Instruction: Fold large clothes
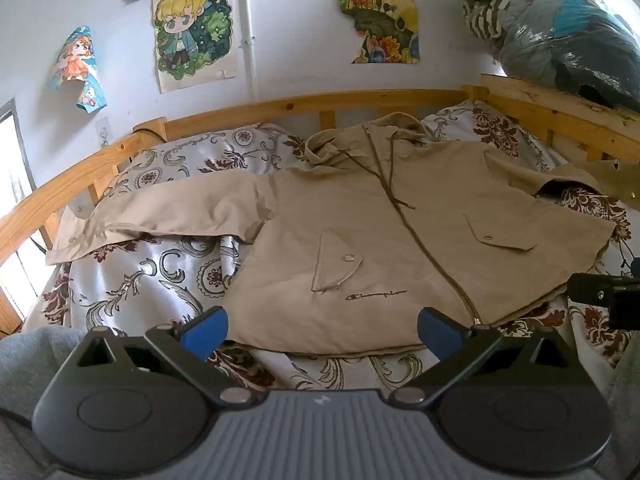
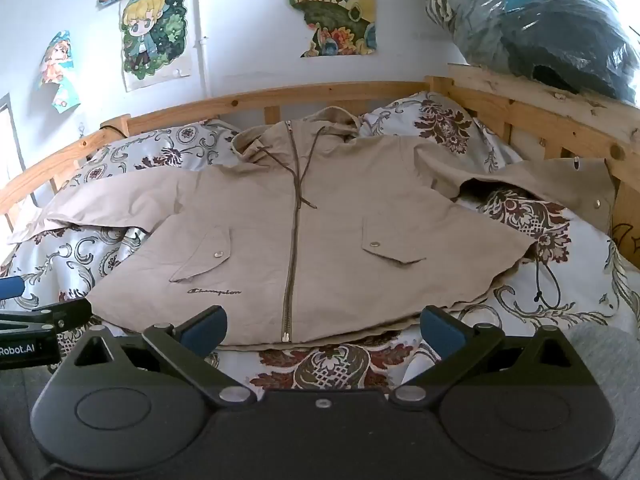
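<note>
A beige zip-up hooded jacket (image 1: 380,232) lies flat and face up on the bed, sleeves spread to both sides, hood toward the headboard. It also shows in the right wrist view (image 2: 304,236). My left gripper (image 1: 322,334) is open and empty, just short of the jacket's bottom hem, left of the zip. My right gripper (image 2: 324,334) is open and empty, at the hem near the zip's end. The right gripper's tip shows at the right edge of the left wrist view (image 1: 604,292); the left gripper shows at the left edge of the right wrist view (image 2: 36,320).
The bed has a floral cover (image 1: 152,280) and a wooden rail (image 1: 280,106) along the wall. Pillows (image 2: 444,124) sit at the back. A plastic-wrapped bundle (image 1: 560,28) rests on the right rail. Posters (image 1: 192,28) hang on the wall.
</note>
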`<state>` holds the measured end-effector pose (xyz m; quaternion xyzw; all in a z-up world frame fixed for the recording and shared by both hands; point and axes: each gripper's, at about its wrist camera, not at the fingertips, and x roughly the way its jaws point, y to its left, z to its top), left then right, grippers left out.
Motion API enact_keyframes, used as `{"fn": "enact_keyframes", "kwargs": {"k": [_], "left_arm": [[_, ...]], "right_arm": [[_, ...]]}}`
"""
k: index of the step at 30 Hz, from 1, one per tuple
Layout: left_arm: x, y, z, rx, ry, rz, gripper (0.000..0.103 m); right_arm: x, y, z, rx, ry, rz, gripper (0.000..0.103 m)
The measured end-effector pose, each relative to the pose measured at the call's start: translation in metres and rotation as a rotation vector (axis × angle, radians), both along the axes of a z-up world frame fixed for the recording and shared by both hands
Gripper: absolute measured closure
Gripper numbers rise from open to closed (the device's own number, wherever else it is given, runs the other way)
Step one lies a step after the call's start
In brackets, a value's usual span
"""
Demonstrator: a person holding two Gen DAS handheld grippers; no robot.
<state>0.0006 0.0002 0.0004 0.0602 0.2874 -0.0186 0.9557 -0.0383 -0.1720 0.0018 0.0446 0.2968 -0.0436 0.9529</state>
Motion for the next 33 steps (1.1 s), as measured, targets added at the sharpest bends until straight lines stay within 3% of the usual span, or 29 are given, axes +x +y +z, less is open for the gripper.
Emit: {"fn": "enact_keyframes", "kwargs": {"k": [33], "left_arm": [[-0.0011, 0.0005, -0.0014, 0.003, -0.001, 0.001, 0.001]], "right_arm": [[-0.0017, 0.0025, -0.0013, 0.005, 0.000, -0.005, 0.001]]}}
